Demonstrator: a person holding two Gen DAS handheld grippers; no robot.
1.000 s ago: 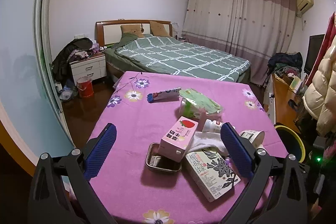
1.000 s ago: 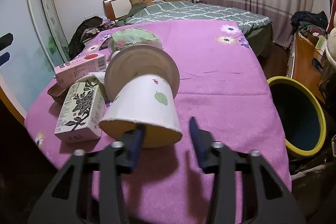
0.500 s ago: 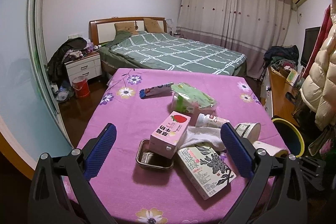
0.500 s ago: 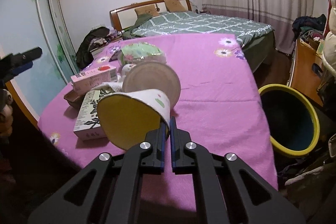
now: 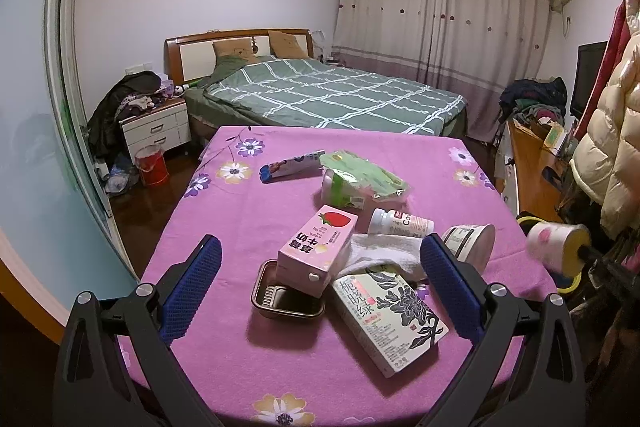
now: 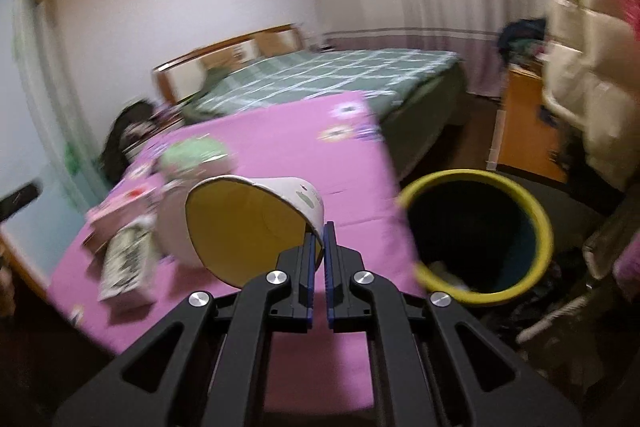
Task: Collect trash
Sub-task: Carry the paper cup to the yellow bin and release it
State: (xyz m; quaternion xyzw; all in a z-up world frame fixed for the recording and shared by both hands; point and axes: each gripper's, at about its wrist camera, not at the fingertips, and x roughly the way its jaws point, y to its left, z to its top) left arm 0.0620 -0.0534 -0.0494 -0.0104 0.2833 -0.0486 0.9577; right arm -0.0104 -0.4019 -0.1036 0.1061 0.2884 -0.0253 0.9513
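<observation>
My right gripper [image 6: 318,247] is shut on the rim of a white paper cup [image 6: 248,223] with a yellow inside, held in the air off the table's right edge. The cup also shows in the left wrist view [image 5: 558,247]. A yellow-rimmed bin [image 6: 532,211] stands on the floor just right of it. My left gripper [image 5: 320,267] is open and empty above the pink table [image 5: 224,227]. Under it lie a pink strawberry milk carton [image 5: 316,251], a dark tray [image 5: 286,301], a floral tea carton [image 5: 390,317], a white towel [image 5: 380,255], a pill bottle [image 5: 400,223] and a yogurt tub [image 5: 470,241].
Farther back on the table lie a tube [image 5: 292,167] and a green packet on a roll [image 5: 360,181]. A bed [image 5: 328,95] stands behind, a nightstand [image 5: 156,127] at left, a wooden desk [image 5: 532,163] and hanging coats [image 5: 612,147] at right.
My right gripper closed on the cup's rim, lifted it off the table and swung it right toward the bin. The left gripper drew back slightly and stayed open.
</observation>
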